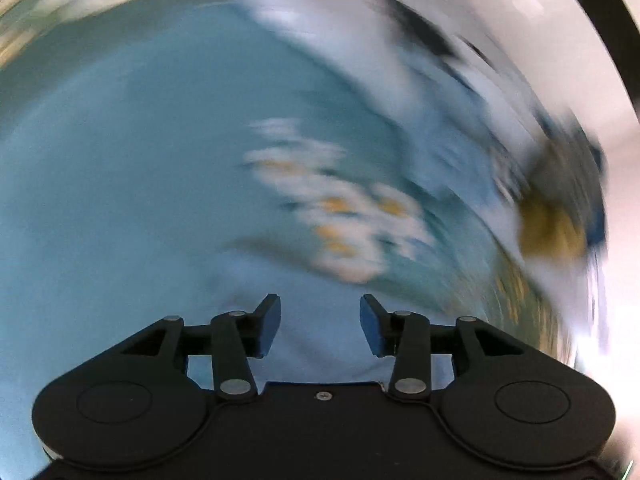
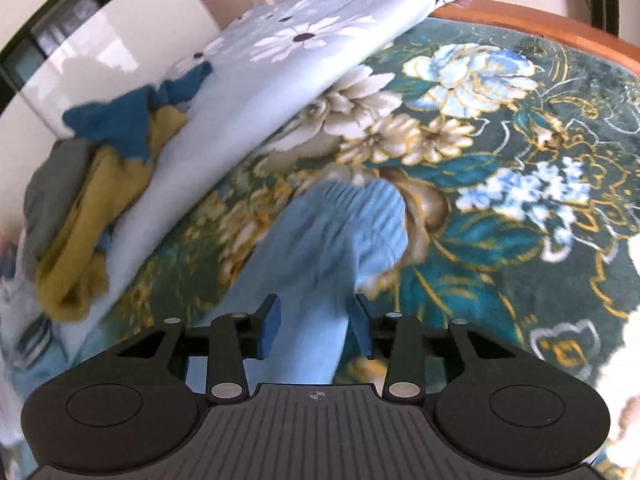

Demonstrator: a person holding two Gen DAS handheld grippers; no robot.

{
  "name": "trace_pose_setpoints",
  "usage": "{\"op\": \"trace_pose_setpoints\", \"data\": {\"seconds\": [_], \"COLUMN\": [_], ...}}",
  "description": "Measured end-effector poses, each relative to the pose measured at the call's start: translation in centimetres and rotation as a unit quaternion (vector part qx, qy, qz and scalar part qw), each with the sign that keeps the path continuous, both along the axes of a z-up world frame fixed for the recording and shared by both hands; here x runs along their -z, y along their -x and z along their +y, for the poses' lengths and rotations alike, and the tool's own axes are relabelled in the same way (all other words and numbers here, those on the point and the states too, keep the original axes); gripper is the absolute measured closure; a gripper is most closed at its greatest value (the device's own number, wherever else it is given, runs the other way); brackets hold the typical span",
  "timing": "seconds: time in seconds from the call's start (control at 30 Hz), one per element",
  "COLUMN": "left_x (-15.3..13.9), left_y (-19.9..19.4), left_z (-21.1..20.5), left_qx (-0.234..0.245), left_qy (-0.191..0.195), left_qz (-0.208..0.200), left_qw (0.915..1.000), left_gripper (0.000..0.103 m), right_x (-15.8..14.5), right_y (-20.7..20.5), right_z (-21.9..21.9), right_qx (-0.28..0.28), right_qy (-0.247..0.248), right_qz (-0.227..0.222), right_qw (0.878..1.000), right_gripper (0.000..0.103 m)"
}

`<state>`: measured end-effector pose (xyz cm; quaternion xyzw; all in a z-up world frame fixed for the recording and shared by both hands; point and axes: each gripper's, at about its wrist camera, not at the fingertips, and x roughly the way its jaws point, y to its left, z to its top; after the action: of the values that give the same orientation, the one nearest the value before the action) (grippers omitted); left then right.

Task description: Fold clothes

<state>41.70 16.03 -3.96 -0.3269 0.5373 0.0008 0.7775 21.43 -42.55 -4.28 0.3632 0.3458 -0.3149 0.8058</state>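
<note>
A light blue garment with a white daisy print point(image 1: 340, 208) fills the blurred left wrist view. My left gripper point(image 1: 320, 326) is open and empty just above the blue cloth. In the right wrist view a light blue sleeve with a ribbed cuff point(image 2: 332, 240) lies on the floral bedspread point(image 2: 500, 208) and runs back between my fingers. My right gripper point(image 2: 316, 328) is open, with the sleeve lying between the spread jaws.
A pale blue daisy-print duvet point(image 2: 260, 92) is heaped at the back left. A pile of mustard, dark blue and grey clothes point(image 2: 92, 184) lies against it on the left. A wooden bed frame edge point(image 2: 540, 20) runs along the far right.
</note>
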Motion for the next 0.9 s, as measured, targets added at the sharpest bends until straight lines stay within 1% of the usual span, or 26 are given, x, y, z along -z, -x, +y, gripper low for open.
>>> {"op": "trace_pose_setpoints", "data": {"seconds": [0.03, 0.07, 0.17, 0.2, 0.27, 0.3, 0.33, 0.37, 0.43, 0.47, 0.5, 0.53, 0.57, 0.63, 0.7, 0.8, 0.83, 0.9], "left_x": [0.7, 1.7, 4.2, 4.8, 5.9, 6.4, 7.0, 7.5, 8.2, 8.1, 7.9, 7.7, 7.5, 7.1, 6.5, 4.4, 3.6, 2.8], "left_y": [1.6, 3.1, 4.9, 5.2, 5.2, 5.2, 5.2, 4.9, 4.1, 3.7, 3.3, 2.9, 2.6, 2.1, 1.7, 1.1, 1.0, 0.6], "left_z": [1.4, 2.3, 2.7, 2.5, 2.4, 2.3, 2.3, 2.0, 1.6, 1.4, 1.3, 1.2, 1.1, 1.4, 2.1, 3.8, 4.6, 6.7], "left_qx": [-0.041, -0.071, -0.092, -0.097, -0.123, -0.137, -0.152, -0.159, -0.153, -0.143, -0.131, -0.119, -0.108, -0.096, -0.094, -0.098, -0.103, -0.113], "left_qy": [0.022, 0.048, 0.086, 0.09, 0.105, 0.114, 0.122, 0.126, 0.115, 0.107, 0.099, 0.091, 0.084, 0.066, 0.059, 0.05, 0.036, 0.018], "left_qz": [0.011, 0.023, 0.034, 0.029, 0.019, 0.015, 0.011, 0.009, 0.008, 0.001, -0.008, -0.016, -0.019, -0.017, -0.018, -0.047, -0.062, -0.082], "left_qw": [0.9989, 0.996, 0.9914, 0.9908, 0.9866, 0.9838, 0.9807, 0.9793, 0.9814, 0.9838, 0.9863, 0.9885, 0.9904, 0.993, 0.9937, 0.9928, 0.9921, 0.9901], "left_gripper": [0.061, 0.061, 0.061, 0.061, 0.061, 0.06, 0.054, 0.053, 0.053, 0.055, 0.059, 0.083, 0.102, 0.102, 0.102, 0.102, 0.103, 0.103], "right_x": [-0.3, -0.5, -1.4, -1.7, -2.2, -2.5, -2.7, -3.0, -3.4, -3.5, -3.7, -3.7, -3.8, -3.9, -3.9, -4.1, -4.1, -4.1], "right_y": [0.4, 0.9, 1.7, 1.8, 1.5, 1.3, 1.0, 0.6, -0.1, -0.4, -0.7, -0.9, -1.1, -1.4, -1.4, -1.0, -0.8, -0.2], "right_z": [0.7, 1.5, 3.7, 4.5, 6.0, 6.7, 7.4, 8.1, 9.3, 9.9, 10.4, 10.8, 11.2, 12.0, 12.7, 13.6, 13.9, 14.1], "right_qx": [-0.001, -0.002, -0.005, -0.009, -0.02, -0.028, -0.037, -0.047, -0.062, -0.07, -0.074, -0.076, -0.077, -0.079, -0.077, -0.075, -0.075, -0.066], "right_qy": [-0.004, -0.01, -0.019, -0.02, -0.022, -0.023, -0.021, -0.018, -0.005, 0.003, 0.005, 0.003, 0.003, 0.003, 0.001, 0.001, 0.0, -0.008], "right_qz": [0.007, 0.011, 0.01, 0.008, 0.007, 0.006, 0.006, 0.007, 0.009, 0.01, 0.009, 0.009, 0.009, 0.009, 0.006, 0.004, 0.003, 0.001], "right_qw": [1.0, 1.0, 1.0, 1.0, 1.0, 0.999, 0.999, 0.999, 0.998, 0.998, 0.997, 0.997, 0.997, 0.997, 0.997, 0.997, 0.997, 0.998], "right_gripper": [0.068, 0.068, 0.067, 0.067, 0.066, 0.066, 0.065, 0.065, 0.065, 0.065, 0.065, 0.065, 0.065, 0.065, 0.065, 0.065, 0.065, 0.065]}}
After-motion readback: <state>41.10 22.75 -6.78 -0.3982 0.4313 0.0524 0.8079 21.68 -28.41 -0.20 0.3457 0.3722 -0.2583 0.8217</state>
